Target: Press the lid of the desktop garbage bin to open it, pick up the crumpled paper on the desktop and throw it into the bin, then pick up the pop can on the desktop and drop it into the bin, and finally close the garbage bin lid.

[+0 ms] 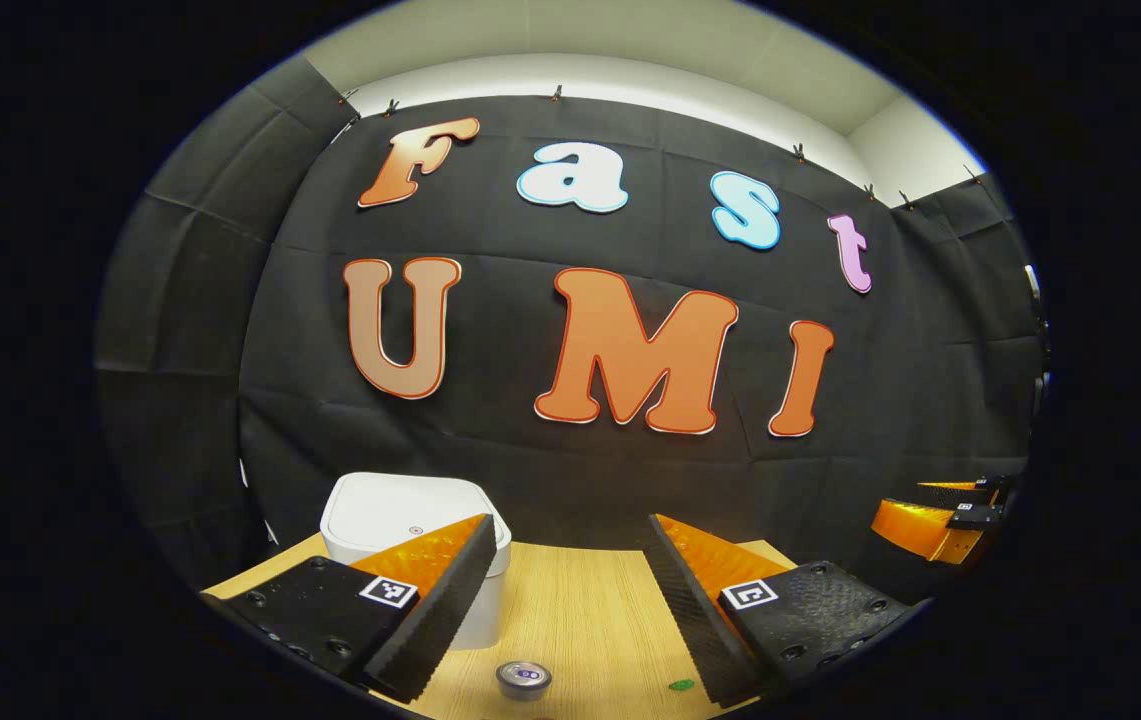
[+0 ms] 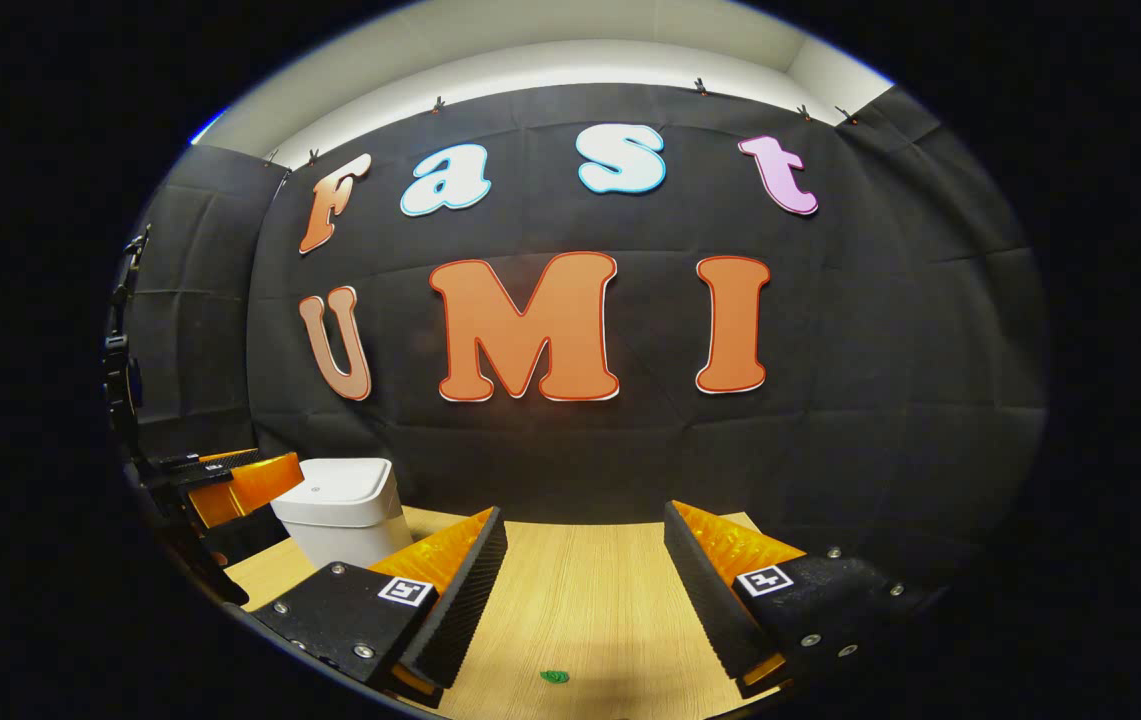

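Left gripper view: spread left gripper lower centre, closed bin lower left, can bottom; right gripper likewise spread.

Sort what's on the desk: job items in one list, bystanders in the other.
Job: bin, lid shut; can, upright near the left gripper; right gripper, open too.
Bystanders: small green scrap on the desk. I can't spot the crumpled paper here.
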The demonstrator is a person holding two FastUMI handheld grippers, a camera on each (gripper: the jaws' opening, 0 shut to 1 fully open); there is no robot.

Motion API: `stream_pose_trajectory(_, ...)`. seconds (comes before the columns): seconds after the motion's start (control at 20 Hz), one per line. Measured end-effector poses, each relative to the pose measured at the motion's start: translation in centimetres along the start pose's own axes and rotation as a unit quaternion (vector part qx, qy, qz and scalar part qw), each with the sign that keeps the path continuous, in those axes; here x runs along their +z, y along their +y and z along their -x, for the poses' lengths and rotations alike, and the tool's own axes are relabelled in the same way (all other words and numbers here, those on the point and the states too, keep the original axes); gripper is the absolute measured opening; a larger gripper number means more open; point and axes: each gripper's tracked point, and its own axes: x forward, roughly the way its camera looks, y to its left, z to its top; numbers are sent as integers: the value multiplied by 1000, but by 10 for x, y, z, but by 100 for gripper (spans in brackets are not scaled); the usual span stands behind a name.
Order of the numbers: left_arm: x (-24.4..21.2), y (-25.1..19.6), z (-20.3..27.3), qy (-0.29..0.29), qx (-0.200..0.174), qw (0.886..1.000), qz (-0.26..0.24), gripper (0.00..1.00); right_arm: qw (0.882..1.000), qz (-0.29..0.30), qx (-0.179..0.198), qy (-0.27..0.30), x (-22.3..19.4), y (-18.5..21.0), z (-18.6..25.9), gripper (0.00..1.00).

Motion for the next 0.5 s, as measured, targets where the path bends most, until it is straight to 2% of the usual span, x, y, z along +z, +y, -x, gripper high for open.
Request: stream_pose_trajectory(0.5, 11, -4, 21, -10, -1, 1000, -2, 94, 1000, 2, -2, -11, 9, -1, 17, 94)
